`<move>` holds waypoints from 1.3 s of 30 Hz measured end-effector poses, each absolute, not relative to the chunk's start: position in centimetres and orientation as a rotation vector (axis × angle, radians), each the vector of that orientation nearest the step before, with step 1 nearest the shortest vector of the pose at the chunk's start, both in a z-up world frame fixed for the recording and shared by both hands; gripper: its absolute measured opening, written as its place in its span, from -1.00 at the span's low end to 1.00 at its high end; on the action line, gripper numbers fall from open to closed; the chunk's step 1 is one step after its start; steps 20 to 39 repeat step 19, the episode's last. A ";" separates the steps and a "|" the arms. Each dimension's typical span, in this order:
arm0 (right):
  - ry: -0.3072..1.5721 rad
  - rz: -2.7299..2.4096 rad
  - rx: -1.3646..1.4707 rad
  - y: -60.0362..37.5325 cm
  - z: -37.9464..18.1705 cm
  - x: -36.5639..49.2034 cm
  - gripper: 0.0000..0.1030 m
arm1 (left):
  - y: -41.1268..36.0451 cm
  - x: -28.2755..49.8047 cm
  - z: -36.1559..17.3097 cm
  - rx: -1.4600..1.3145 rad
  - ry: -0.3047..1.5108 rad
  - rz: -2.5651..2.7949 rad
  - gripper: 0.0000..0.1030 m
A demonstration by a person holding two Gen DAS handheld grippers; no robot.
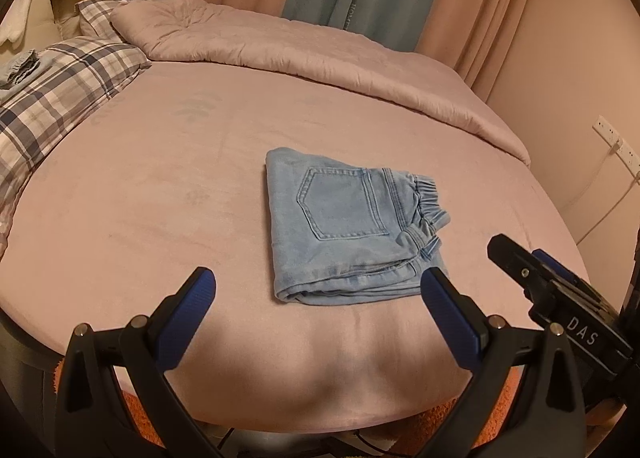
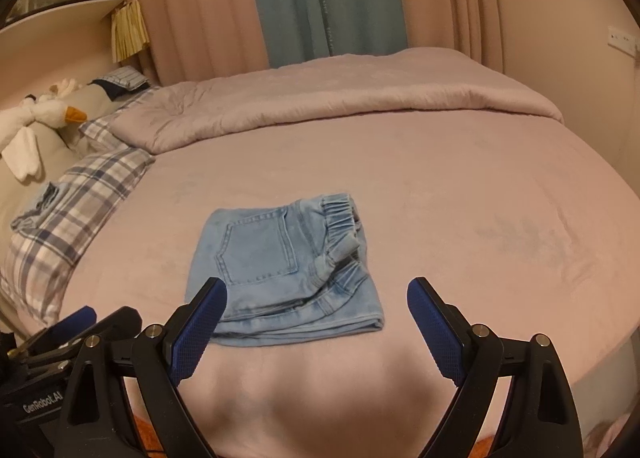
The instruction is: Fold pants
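Since the jeans (image 1: 344,225) already lie folded into a compact square on the bed (image 1: 160,197), little seems left, both the left claw (image 1: 318,298) and right claw (image 2: 316,306) hovering released just beside the jeans.

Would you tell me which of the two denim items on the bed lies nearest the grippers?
The folded jeans with the back pocket up, lying mid-bed just ahead of both open grippers; the other denim piece sits far off on the plaid pillow.
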State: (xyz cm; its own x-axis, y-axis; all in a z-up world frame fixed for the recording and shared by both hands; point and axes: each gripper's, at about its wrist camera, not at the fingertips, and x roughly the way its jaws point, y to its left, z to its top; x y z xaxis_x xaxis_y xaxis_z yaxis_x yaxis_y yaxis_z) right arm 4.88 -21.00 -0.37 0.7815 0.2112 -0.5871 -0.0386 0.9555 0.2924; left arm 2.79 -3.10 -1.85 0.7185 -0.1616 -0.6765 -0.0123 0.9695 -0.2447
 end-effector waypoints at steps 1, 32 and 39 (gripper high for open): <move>0.661 0.135 0.272 -21.0 -0.3 4.8 0.77 | -3.3 2.8 -1.9 -0.236 0.767 -0.088 0.99; 0.672 0.120 0.284 -21.5 -0.6 4.5 0.77 | -4.3 2.3 -1.7 -0.207 0.764 -0.078 0.99; 0.672 0.120 0.284 -21.5 -0.6 4.5 0.77 | -4.3 2.3 -1.7 -0.207 0.764 -0.078 0.99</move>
